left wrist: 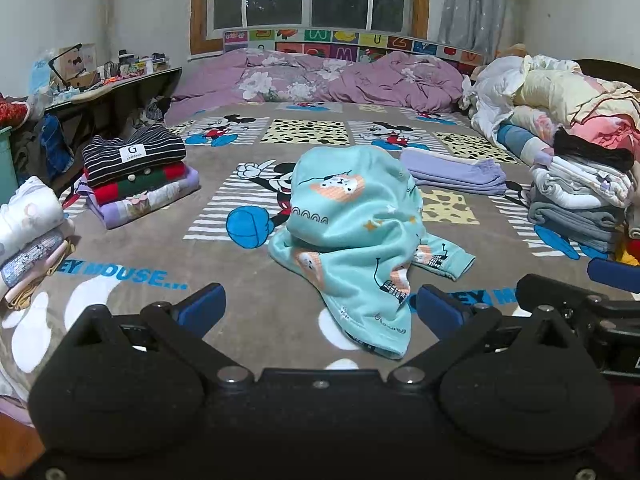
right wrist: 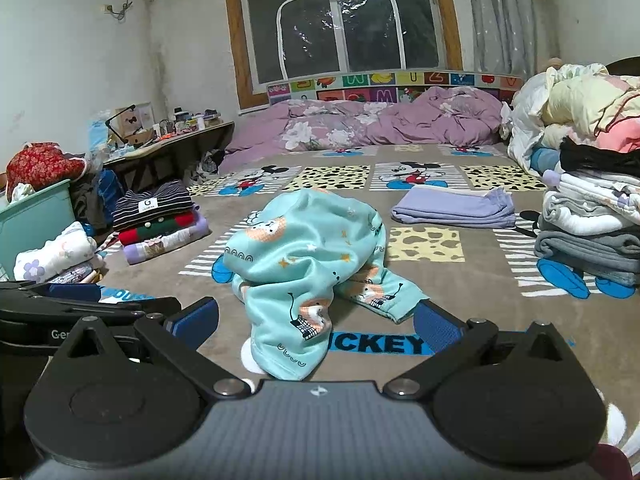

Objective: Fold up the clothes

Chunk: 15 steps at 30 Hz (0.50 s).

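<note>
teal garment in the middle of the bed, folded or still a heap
Not folded. The teal garment lies in a crumpled mound on the blanket, one cuffed end trailing out.

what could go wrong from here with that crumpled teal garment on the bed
1. The teal garment lies bunched in a heap with one leg trailing, so either open gripper, left or right, may pinch several layers at once and fold it crooked.
2. Spreading it out could push it into the folded purple garment lying just behind it.
</note>
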Motion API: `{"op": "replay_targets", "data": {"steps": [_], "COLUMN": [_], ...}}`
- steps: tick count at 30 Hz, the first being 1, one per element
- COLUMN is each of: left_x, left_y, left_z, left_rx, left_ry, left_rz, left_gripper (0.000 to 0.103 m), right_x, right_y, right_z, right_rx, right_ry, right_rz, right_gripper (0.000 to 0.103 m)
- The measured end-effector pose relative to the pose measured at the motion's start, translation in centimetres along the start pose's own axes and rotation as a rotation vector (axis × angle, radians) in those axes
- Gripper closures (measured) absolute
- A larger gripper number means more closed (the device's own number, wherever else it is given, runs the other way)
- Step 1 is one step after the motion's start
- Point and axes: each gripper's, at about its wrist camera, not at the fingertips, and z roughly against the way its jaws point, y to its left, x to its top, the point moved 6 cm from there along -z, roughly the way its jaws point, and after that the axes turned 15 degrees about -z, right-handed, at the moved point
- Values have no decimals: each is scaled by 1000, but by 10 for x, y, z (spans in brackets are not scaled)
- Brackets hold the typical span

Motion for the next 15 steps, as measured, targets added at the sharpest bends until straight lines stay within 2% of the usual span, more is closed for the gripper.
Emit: {"op": "replay_targets", "data": {"steps": [15], "left_x": [-1], "left_y": [0], "left_z": [-3], "left_rx": [-1], "left_ry": [9], "left_rz": [0], "left_gripper": [0], "right_x": [-1], "right_y": [1], "right_z": [-1], "right_rx": [4], "right_ry": [-3], "right_rz": [-2], "right_gripper": [0]}}
